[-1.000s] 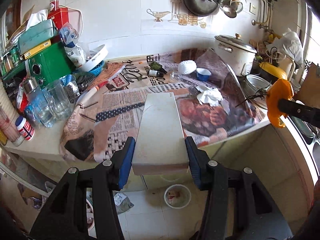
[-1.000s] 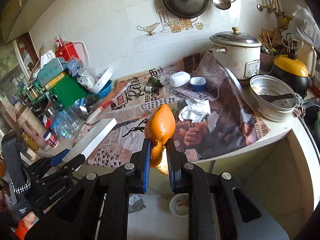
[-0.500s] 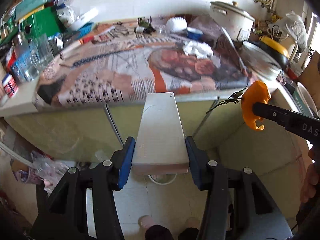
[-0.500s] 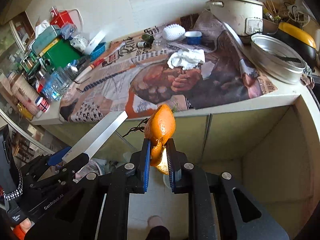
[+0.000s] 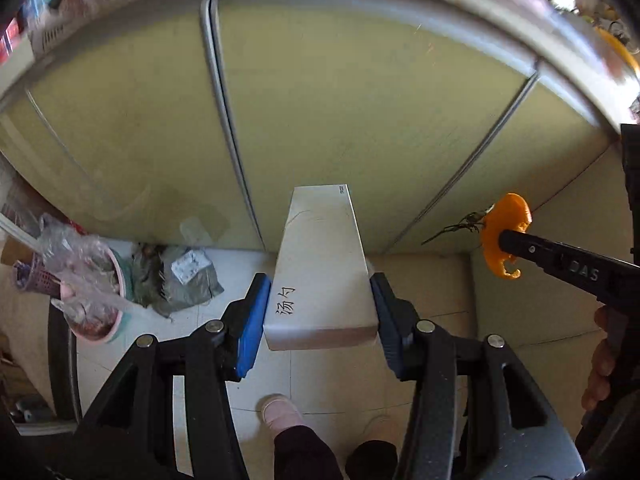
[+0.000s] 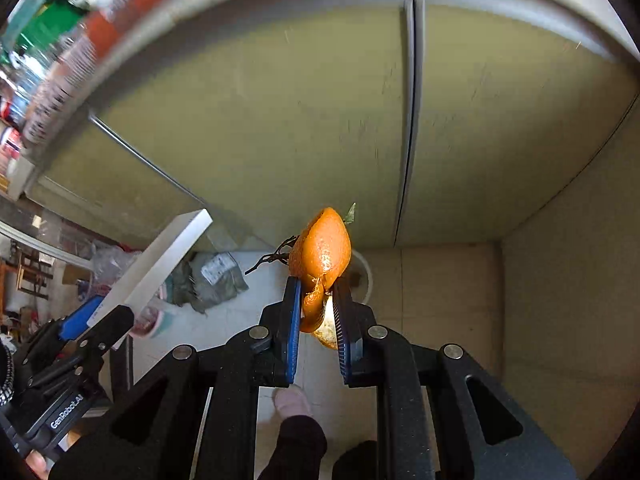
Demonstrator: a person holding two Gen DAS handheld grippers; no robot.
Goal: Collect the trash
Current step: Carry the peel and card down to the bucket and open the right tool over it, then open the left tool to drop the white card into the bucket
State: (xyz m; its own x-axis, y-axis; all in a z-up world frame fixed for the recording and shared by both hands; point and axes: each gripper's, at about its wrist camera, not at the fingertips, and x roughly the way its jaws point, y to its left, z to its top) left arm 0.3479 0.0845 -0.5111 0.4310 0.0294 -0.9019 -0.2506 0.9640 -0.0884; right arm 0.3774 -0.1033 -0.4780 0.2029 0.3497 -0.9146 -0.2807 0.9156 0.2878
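Your left hand-held gripper (image 5: 319, 312) pinches a smooth, matt white cardboard box (image 5: 322, 268) between blue ribbed pads. The orange peel (image 6: 320, 256) in your right hand-held gripper (image 6: 317, 312) looks pitted and waxy. The cabinet doors (image 5: 320, 100) are matt olive with metal edging; the floor (image 5: 192, 344) is glossy tile.

Left claw (image 5: 320, 312): points steeply down, blue pads pressed on both sides of a white box (image 5: 322, 264).
Right claw (image 6: 316, 312): points steeply down, jaws nearly closed, pinching an orange peel (image 6: 320, 256).
Feet: pink slipper (image 5: 280, 410) below both claws.
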